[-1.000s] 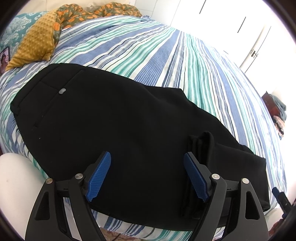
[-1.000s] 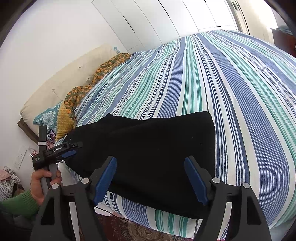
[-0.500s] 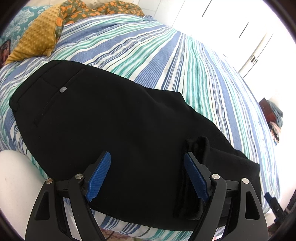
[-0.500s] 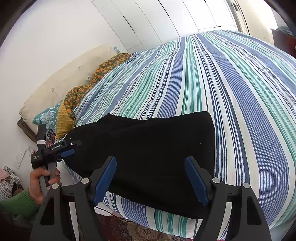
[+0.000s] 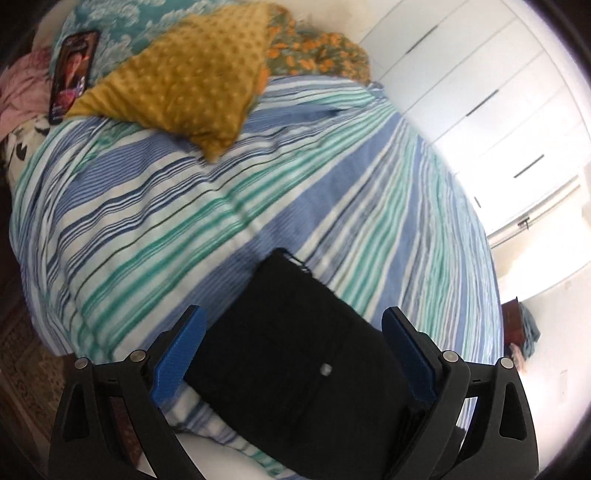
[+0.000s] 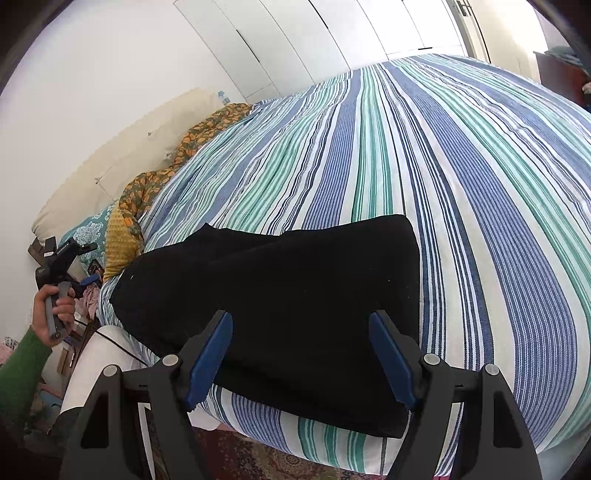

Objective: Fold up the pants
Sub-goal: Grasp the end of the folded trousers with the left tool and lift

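Your left gripper (image 5: 291, 352) hangs over the near edge of the bed (image 5: 229, 206) with its jaws opening wide; the waist end of the black pants (image 5: 295, 369) shows in the gap between the blue pads (image 5: 177, 354), but neither pad presses on the cloth, so you have hold of nothing there. A small pale button (image 5: 326, 368) sits on the fabric between the jaws. This view is smeared, so finer detail of the cloth is hard to make out. From the right wrist camera you can see your left hand (image 6: 55, 310) on that gripper's handle, with a green sleeve (image 6: 22, 362) behind it, off to the side of the bed. Your right gripper (image 6: 301, 356) stands well open and empty above the pants, which lie folded over lengthwise on the striped bedspread, close to the bed's near edge, the far end squared off. Up at the head of the bed lie a mustard dotted cushion (image 5: 184, 81), an orange-patterned cloth (image 5: 317, 51) and a teal pillow (image 5: 110, 22), with a phone (image 5: 74, 74) lying just beside the cushion. White cupboard doors (image 6: 295, 44) line the wall beyond.
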Demonstrator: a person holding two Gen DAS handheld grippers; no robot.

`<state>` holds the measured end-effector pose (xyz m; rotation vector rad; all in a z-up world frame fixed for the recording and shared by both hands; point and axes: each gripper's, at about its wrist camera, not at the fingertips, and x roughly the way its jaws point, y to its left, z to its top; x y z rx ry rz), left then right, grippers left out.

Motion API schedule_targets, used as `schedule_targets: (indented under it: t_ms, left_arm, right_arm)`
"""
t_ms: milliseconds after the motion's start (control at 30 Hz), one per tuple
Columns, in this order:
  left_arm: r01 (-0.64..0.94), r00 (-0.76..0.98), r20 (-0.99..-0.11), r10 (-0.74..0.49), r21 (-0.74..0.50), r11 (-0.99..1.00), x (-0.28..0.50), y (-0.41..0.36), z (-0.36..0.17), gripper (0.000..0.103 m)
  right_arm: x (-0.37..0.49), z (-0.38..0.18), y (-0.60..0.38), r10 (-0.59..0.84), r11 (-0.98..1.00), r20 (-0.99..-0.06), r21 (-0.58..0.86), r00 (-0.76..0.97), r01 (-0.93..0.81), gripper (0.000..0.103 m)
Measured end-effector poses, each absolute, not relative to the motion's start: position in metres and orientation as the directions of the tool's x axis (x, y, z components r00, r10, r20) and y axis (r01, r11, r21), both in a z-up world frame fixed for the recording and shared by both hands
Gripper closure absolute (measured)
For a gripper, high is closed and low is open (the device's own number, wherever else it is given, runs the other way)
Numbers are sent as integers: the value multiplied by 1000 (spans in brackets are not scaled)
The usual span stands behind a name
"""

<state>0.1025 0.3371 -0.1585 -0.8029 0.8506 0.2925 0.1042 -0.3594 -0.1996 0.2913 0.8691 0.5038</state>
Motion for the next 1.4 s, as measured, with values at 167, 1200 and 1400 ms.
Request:
schedule_targets:
  t_ms: [167, 1200, 1400]
  left_arm:
    - [-534, 457, -885, -85, -350, 770, 130, 336, -205, 7]
    - [-235, 312, -937, 158, 85, 968, 154, 251, -231, 5]
    - [-404, 304, -943, -137, -258, 878, 148, 302, -249, 12]
  right_arm:
    - [106, -203, -352, 524, 852, -671, 422, 525, -312, 27]
    - [102, -209, -341, 516, 856, -698, 398, 495, -331, 27]
    - [101, -208, -341, 525, 851, -694, 405, 493, -335, 27]
